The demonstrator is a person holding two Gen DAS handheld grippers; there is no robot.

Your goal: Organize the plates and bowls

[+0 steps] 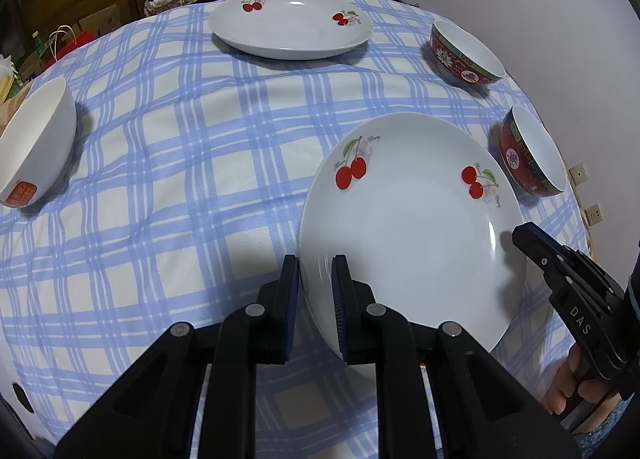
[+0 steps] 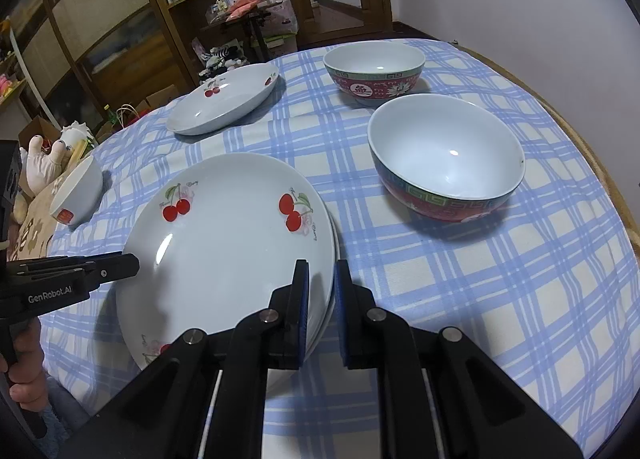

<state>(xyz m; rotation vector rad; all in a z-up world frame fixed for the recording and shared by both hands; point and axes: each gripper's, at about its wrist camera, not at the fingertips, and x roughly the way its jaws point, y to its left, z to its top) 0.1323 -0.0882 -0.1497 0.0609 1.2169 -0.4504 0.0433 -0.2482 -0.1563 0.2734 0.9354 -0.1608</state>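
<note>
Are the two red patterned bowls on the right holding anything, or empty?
Empty. The nearer red bowl and the farther red bowl both show bare white insides in the right wrist view.

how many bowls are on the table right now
3. A white bowl sits at the left edge, and two red patterned bowls stand on the right side: the nearer red bowl and the farther red bowl. None looks hidden.

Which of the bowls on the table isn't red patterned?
The plain white bowl with a small red stamp, alone at the table's left edge; both other bowls have red patterned outsides.
</note>
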